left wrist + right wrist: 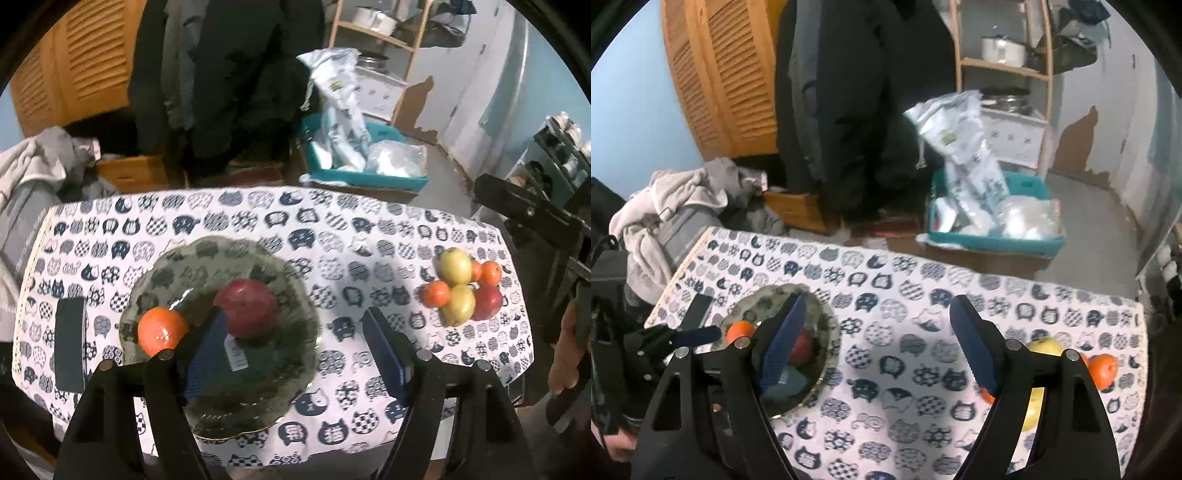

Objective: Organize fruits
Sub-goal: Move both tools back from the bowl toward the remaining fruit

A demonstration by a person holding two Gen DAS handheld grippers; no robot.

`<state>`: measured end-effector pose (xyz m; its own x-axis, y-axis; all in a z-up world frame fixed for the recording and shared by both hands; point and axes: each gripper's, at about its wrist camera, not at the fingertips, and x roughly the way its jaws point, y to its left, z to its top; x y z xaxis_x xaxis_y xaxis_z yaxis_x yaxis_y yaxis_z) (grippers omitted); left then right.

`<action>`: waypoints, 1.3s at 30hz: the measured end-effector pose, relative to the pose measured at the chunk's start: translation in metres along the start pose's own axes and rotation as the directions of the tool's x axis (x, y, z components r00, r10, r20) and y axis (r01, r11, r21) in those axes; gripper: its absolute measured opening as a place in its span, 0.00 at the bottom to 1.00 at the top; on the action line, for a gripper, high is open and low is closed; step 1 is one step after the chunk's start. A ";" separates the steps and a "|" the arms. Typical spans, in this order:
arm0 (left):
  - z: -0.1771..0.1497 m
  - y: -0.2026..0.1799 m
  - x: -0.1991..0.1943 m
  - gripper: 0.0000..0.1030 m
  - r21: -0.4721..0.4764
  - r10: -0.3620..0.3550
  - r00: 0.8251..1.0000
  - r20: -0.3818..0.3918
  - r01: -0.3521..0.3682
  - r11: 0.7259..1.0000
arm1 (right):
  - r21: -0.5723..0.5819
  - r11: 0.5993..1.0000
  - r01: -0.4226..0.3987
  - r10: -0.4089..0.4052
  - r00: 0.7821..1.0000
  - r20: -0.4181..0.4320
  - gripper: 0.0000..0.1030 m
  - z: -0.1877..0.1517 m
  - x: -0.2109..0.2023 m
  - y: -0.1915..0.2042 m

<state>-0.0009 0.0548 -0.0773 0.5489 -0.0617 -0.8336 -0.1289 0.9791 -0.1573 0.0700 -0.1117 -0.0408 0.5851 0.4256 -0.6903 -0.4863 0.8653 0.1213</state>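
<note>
Both grippers spread wide, holding nothing: left gripper (295,328) above the glass plate (295,284), right gripper (877,332) over the cat-print tablecloth (897,354). Plate, left side, holds a red apple (246,308) and an orange (162,331). Remaining fruit pile (463,290) sits far right on the cloth.

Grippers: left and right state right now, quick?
Left gripper: open, holding nothing, above the glass plate.
Right gripper: open, holding nothing, over the tablecloth.

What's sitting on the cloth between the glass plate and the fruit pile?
Nothing: between the glass plate and the fruit pile only bare cat-print tablecloth shows, clearest in the left wrist view.
</note>
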 end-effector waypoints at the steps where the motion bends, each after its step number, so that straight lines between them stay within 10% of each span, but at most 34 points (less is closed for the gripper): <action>1: 0.001 -0.004 -0.002 0.75 0.008 -0.007 1.000 0.007 0.007 1.000 | 0.002 1.000 0.006 -0.006 1.000 0.008 0.78 0.000 -0.005 -0.004; 39: 0.022 -0.119 -0.017 0.83 0.161 -0.119 0.989 0.087 0.104 0.981 | 0.161 0.977 0.138 -0.149 0.987 0.063 0.85 -0.044 -0.083 -0.131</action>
<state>0.0233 -0.0567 -0.0333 0.6299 -0.1612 -0.7598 0.0642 0.9857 -0.1559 0.0564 -0.2719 -0.0304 0.6911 0.3075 -0.6541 -0.2904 0.9469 0.1383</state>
